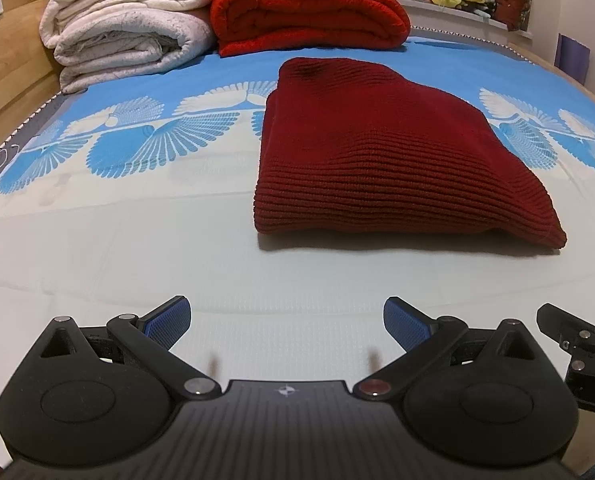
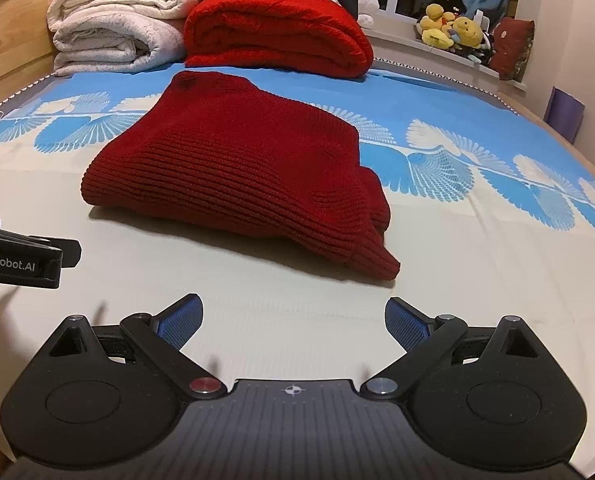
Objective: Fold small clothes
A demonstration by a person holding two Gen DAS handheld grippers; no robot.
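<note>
Both my grippers hover low over the bed [image 1: 97,240], side by side, facing the headboard end.

Left gripper [image 1: 287,326]: jaws spread wide, blue pads [image 1: 165,322] well apart, nothing between them. Only pale sheet shows in the gap.

Right gripper [image 2: 293,326]: same state, jaws wide apart and empty, pads [image 2: 407,326] clear of any cloth. From the right wrist view, the side of my left gripper shows at the left edge, lettering "GenRobot.AI" on it. From the left wrist view, a black part of my right gripper pokes in at the right edge.

Dark red ribbed knit garment [image 1: 377,160] lies folded into a thick, roughly rectangular bundle on the pale part of the sheet, ahead of both grippers and apart from them. From the left view it sits ahead and to the right; from the right view, ahead and slightly left. One corner [image 2: 381,264] sticks out toward the right gripper, with layered edges showing along that side. A dark mark shows near its far edge.

Behind it, on the blue patterned band of the sheet: a folded bright red blanket [image 1: 309,12], and left of that a stack of folded whitish blankets [image 1: 129,28], touching. Yellow plush toys [image 2: 449,28] sit on the windowsill at far right
</note>
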